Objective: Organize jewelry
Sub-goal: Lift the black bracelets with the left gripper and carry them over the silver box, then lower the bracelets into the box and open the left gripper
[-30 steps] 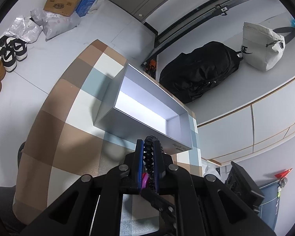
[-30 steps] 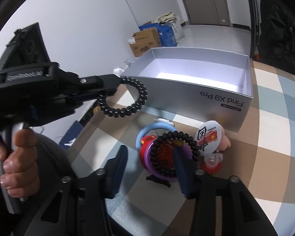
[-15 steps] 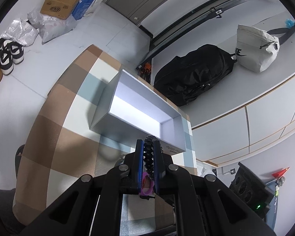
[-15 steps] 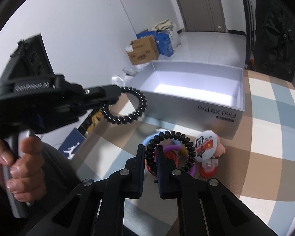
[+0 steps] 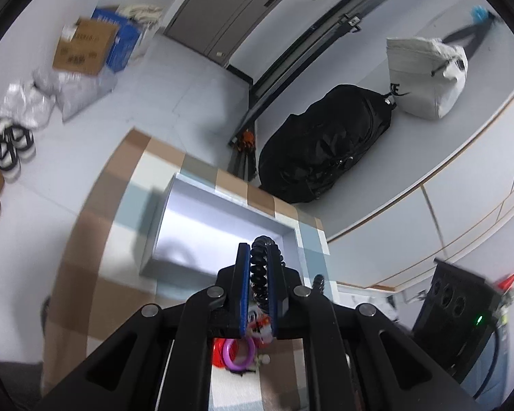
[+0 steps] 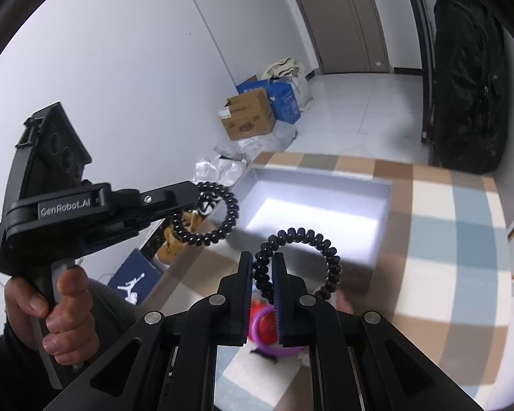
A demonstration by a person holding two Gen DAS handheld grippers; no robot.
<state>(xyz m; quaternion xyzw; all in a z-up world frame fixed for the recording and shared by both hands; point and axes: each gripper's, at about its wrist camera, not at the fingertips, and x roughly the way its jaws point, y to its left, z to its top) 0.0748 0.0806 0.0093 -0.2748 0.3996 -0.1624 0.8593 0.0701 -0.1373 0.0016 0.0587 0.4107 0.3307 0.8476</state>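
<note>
My left gripper (image 5: 258,257) is shut on a black spiral hair tie (image 5: 261,267), held in the air over the near wall of the open white box (image 5: 202,236). In the right wrist view the left gripper (image 6: 192,195) holds that hair tie (image 6: 209,219) left of the box (image 6: 318,205). My right gripper (image 6: 261,267) is shut on a second black spiral hair tie (image 6: 301,250), lifted above the table in front of the box. A purple ring (image 5: 238,352) and a red item (image 5: 219,351) lie on the checkered cloth below.
The checkered tablecloth (image 6: 445,239) covers the table. A black backpack (image 5: 325,144) and white bag (image 5: 425,75) sit beyond it. Cardboard boxes (image 6: 250,116) and shoes (image 5: 7,144) are on the floor. The table edge is close on the left.
My right gripper closed on the second hair tie and lifted it off the pile. Both grippers rose and moved toward the box.
</note>
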